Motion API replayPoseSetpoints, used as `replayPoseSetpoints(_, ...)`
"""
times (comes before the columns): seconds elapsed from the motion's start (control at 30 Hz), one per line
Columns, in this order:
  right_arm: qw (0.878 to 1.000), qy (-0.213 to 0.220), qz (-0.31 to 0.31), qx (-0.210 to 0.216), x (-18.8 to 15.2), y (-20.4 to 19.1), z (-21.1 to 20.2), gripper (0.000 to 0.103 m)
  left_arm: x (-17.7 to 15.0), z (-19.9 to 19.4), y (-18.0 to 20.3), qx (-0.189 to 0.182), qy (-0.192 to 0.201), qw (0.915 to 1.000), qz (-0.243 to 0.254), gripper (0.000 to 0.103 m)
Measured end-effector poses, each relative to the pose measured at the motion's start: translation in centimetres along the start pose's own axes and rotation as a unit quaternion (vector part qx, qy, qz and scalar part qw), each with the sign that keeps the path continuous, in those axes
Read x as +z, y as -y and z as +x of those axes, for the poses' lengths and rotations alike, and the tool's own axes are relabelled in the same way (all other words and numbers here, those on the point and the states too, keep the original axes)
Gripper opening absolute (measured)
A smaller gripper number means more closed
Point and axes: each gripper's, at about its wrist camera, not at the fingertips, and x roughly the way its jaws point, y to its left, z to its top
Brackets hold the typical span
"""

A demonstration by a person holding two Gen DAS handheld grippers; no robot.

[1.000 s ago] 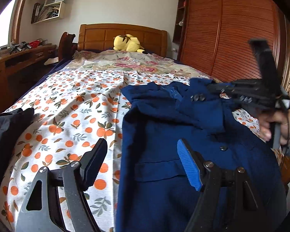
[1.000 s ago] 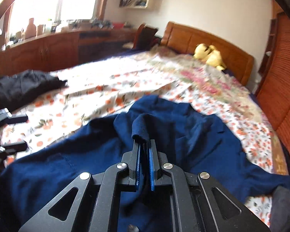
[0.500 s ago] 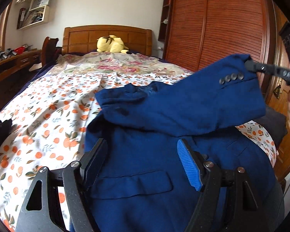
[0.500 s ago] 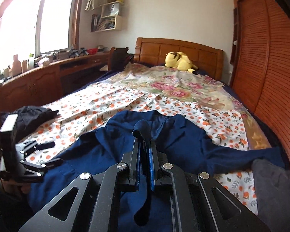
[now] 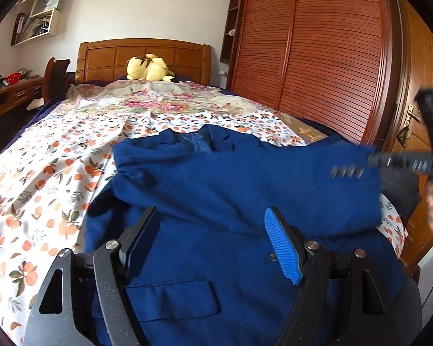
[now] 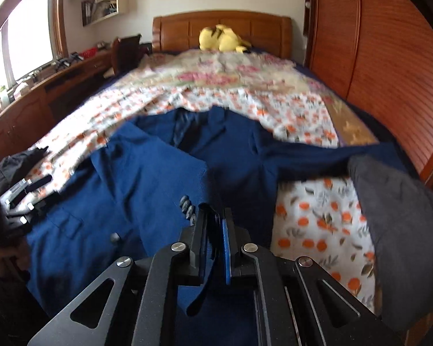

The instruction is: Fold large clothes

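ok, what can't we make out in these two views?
- Cuff buttons, left view: motion-blurred, count uncertain.
- Jacket hem, both views: hidden behind the hand-held grippers.
- Right hand-held gripper pads: cuff covers the contact.
- Dark garment, right view: type unclear, cut by frame edge.

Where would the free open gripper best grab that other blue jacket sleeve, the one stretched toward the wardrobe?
Probably at its cuff end. That sleeve lies flat and straight across the bedspread, so the left gripper, coming in low from the wardrobe side, could pinch the thin end edge.
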Motion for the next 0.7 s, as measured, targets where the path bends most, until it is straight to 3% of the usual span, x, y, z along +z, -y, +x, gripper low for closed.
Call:
replayPoseSetpoints(0.17, 0.999, -0.027, -0.008, -0.039, -2.1, -0.2, 1.8, 0.017, 0.3, 0.9, 1.1, -0.004, 0.001, 1.0000, 0.006, 0.076)
replayPoseSetpoints(0.27, 0.998, -0.026, -0.011, -0.059, -2.1, -0.1, 2.2, 0.029, 0.3, 1.6, 1.8, -0.004, -0.003, 0.9999, 0.012, 0.076)
replayPoseSetpoints(0.43, 0.998, -0.031, -0.021, -0.043, -2.3, 0.3, 3.5, 0.037, 0.0, 2.7, 2.5, -0.001, -0.016, 0.9996, 0.023, 0.076)
replayPoseSetpoints(0.7, 0.997, -0.066, -0.034, -0.026, -3.8, 0.7, 9.2, 0.039, -0.5, 3.4, 3.0, 0.002, -0.026, 0.9992, 0.031, 0.076)
